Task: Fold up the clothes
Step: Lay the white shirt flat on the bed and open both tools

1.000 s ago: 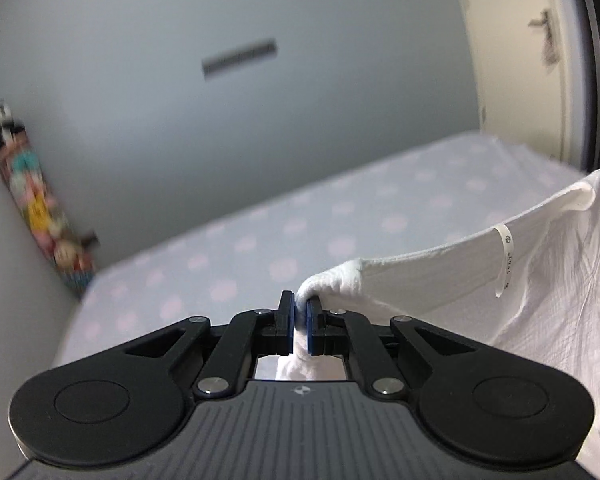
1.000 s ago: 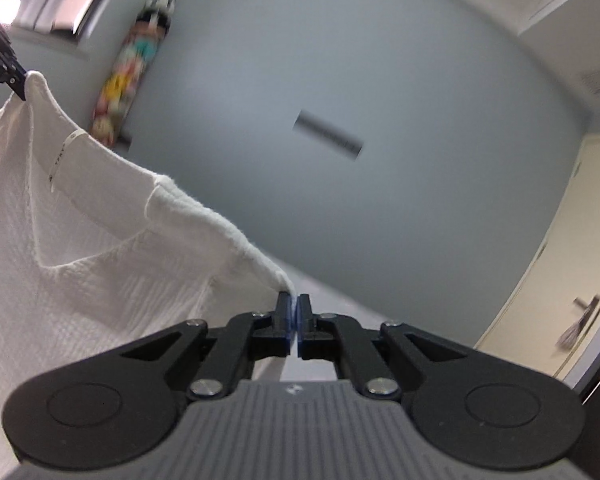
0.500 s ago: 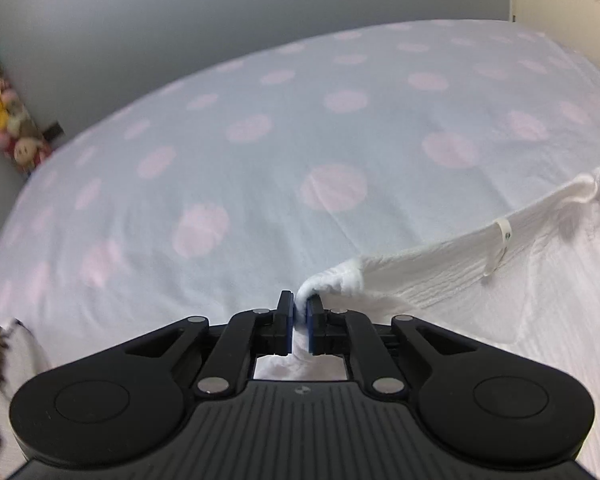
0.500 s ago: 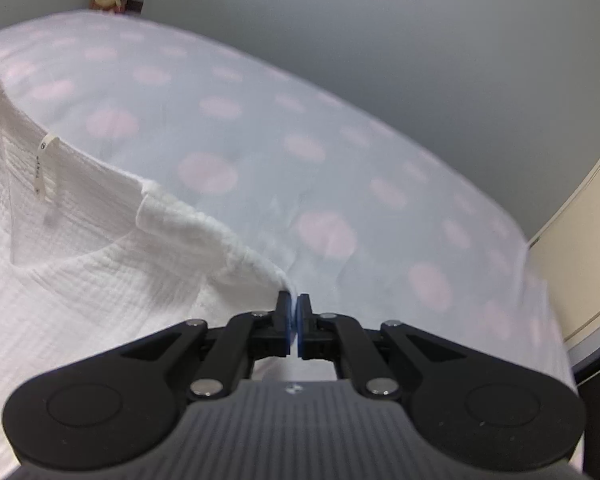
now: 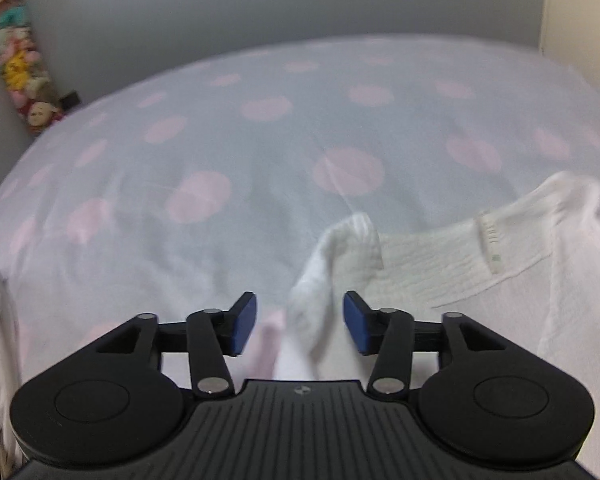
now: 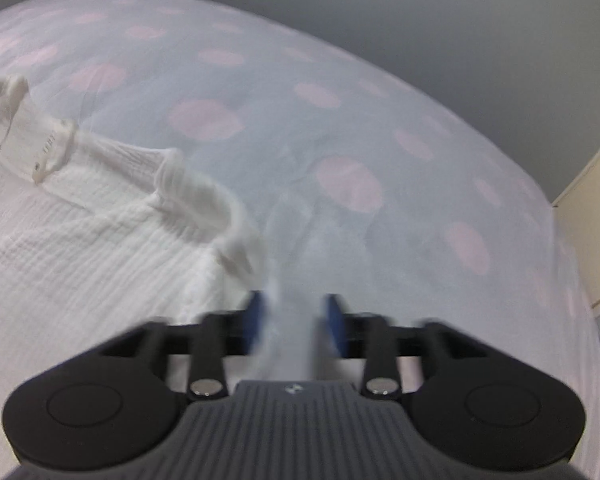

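Grey walls closed off the far side of the room, and a bed (image 5: pixel 260 152) covered by a pale sheet with pink dots filled most of both views. A column of stuffed toys (image 5: pixel 18 60) stood in the far left corner in the left wrist view, and a cream door (image 6: pixel 592 240) edged the right side in the right wrist view.

A white crinkled garment (image 5: pixel 480 280) lay on the bed at the near side, spread flat. Its neckline edge ran left to right across the bed, with the neck label (image 5: pixel 490 240) on that edge, so the collar end faced the far wall and the body of the cloth ran back toward the cameras. In the right wrist view the garment (image 6: pixel 80 248) filled the near left, its label (image 6: pixel 50 152) lying toward the far left.

The left gripper (image 5: pixel 300 328) had its blue-padded fingers (image 5: pixel 244 322) spread wide, released; a raised corner of the garment stood loose between them, touching neither pad as far as could be seen. The right gripper (image 6: pixel 294 320) was blurred, but its fingers (image 6: pixel 256 318) also stood apart, released, just right of the garment's near right corner, with bare sheet between them.
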Available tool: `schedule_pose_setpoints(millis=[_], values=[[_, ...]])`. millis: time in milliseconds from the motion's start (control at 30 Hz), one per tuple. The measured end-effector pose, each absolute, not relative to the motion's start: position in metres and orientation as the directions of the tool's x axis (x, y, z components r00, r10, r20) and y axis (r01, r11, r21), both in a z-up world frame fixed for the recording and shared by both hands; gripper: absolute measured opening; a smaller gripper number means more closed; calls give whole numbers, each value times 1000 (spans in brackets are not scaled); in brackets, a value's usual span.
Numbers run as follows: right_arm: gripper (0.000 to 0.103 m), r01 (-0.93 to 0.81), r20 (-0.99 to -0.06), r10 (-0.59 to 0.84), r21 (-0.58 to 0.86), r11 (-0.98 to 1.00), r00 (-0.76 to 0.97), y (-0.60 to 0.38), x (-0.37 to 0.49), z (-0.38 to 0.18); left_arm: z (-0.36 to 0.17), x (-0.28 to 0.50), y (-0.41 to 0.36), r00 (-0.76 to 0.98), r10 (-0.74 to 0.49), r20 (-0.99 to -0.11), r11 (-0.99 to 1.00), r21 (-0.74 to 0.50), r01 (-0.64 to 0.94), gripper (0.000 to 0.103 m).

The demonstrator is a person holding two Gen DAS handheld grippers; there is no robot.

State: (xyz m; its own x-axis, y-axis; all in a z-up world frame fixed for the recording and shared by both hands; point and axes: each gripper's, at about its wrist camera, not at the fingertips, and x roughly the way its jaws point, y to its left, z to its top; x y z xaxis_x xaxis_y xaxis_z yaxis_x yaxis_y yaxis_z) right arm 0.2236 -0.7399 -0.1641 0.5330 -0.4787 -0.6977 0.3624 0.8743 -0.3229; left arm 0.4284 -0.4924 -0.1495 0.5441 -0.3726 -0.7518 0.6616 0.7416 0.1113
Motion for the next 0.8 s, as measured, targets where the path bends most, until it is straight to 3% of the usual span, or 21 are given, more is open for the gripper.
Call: schedule_pose_setpoints(millis=[167, 400, 733, 800], values=[[52, 402, -662, -447, -233, 886, 602, -711, 162, -130, -114, 382, -435, 550, -416, -724, 744, 77, 664, 53], [52, 436, -698, -392, -126, 891, 599, -632, 52, -131, -88, 297, -356, 537, -378, -754, 788, 42, 614, 55], [53, 491, -722, -312, 44, 870, 618, -541, -48, -141, -109, 182, -325, 463, -239, -853, 757, 134, 639, 59], [60, 489, -718, -309, 50, 871, 624, -530, -57, -141, -118, 170, -325, 443, -220, -869, 761, 131, 635, 59]])
